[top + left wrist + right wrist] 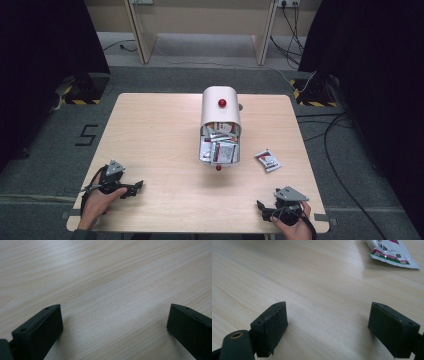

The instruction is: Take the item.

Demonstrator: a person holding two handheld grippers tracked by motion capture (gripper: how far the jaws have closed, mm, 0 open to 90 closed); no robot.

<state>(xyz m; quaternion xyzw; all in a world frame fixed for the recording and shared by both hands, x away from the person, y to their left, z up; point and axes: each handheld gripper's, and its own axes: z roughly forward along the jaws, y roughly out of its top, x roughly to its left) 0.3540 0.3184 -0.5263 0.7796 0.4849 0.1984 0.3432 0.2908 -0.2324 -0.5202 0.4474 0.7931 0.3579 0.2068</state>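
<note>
Near the front edge of the table (165,120), the right gripper (267,208) rests with its jaws wide apart and nothing between them. The left gripper (136,186) rests at the other corner, jaws wide apart and empty too. A little farther off lies a loose packet (267,160), ahead of the right gripper, so that hand is nearer. Its long side runs slanted, away and to the left. Farther back, in the middle, stands a bin (220,112) full of packets.

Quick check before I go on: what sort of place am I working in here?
Probably a lab recording station, not a home: a bare wooden table on grey carpet, black curtains on both sides, hazard-taped stand feet and loose cables on the floor.
</note>
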